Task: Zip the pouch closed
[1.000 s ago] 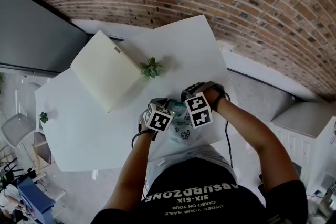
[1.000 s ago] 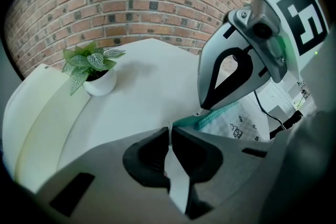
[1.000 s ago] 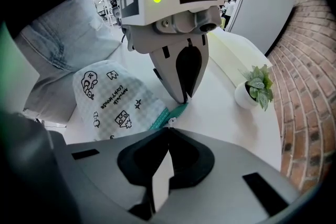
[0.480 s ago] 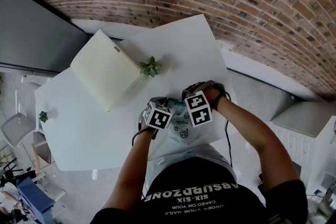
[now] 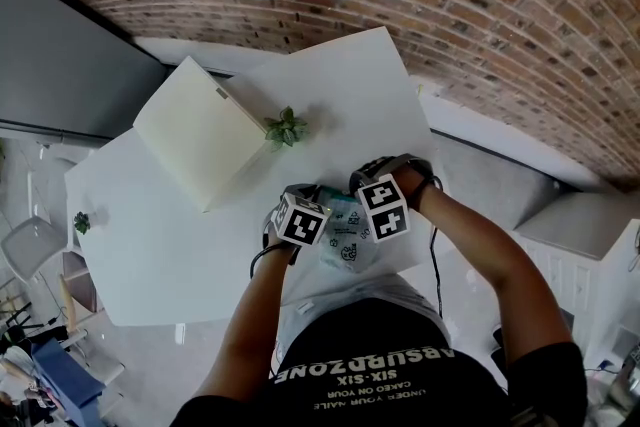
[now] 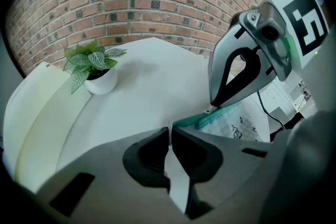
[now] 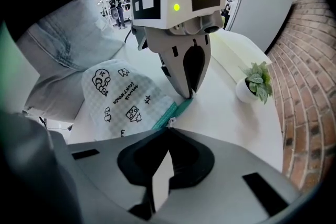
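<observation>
Pouch (image 5: 345, 240) lies on the white surface (image 5: 170, 245), near its front edge. The left hand-held gripper (image 6: 169, 132) pinches the pouch's teal zip end (image 6: 194, 121). The right hand-held gripper (image 7: 167, 134) is clamped on the zipper pull (image 7: 169, 121), just beside the left.

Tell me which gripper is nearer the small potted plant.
Left. The left gripper, clamped on the pouch, sits just below the plant in the head view; the right gripper, on the zipper pull, is farther off.

Even daylight, heavy fisheye edge distortion
</observation>
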{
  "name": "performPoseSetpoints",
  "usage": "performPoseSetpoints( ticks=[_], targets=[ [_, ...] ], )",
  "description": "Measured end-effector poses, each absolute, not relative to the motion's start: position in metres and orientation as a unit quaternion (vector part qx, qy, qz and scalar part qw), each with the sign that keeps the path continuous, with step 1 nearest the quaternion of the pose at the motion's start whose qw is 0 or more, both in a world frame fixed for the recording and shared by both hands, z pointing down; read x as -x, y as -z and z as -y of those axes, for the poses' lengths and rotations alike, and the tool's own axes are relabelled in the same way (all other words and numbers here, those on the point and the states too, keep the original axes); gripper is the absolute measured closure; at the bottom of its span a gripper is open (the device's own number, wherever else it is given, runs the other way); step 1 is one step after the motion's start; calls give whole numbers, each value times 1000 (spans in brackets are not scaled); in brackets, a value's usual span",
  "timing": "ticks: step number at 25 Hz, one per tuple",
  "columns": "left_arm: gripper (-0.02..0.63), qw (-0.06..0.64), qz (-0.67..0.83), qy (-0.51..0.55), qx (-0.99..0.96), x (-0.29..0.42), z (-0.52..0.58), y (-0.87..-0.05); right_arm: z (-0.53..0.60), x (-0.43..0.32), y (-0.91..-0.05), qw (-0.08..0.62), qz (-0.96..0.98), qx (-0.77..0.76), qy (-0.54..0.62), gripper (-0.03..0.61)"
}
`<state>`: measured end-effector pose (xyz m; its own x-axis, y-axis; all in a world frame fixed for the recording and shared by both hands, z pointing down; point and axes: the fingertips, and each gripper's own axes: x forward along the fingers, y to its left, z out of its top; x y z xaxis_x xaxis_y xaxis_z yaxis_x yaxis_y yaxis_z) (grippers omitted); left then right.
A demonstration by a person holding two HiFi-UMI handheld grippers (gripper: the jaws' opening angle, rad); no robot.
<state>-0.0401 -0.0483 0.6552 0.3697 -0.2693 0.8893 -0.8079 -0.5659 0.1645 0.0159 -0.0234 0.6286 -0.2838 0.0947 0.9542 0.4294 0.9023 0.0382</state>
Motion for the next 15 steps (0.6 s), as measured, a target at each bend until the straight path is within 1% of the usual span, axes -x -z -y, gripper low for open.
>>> performPoseSetpoints(
  ticks=[15],
  targets=[
    [589, 299, 365, -449, -759, 40, 49, -655, 20, -19, -626, 575, 787, 168, 146, 578]
  ],
)
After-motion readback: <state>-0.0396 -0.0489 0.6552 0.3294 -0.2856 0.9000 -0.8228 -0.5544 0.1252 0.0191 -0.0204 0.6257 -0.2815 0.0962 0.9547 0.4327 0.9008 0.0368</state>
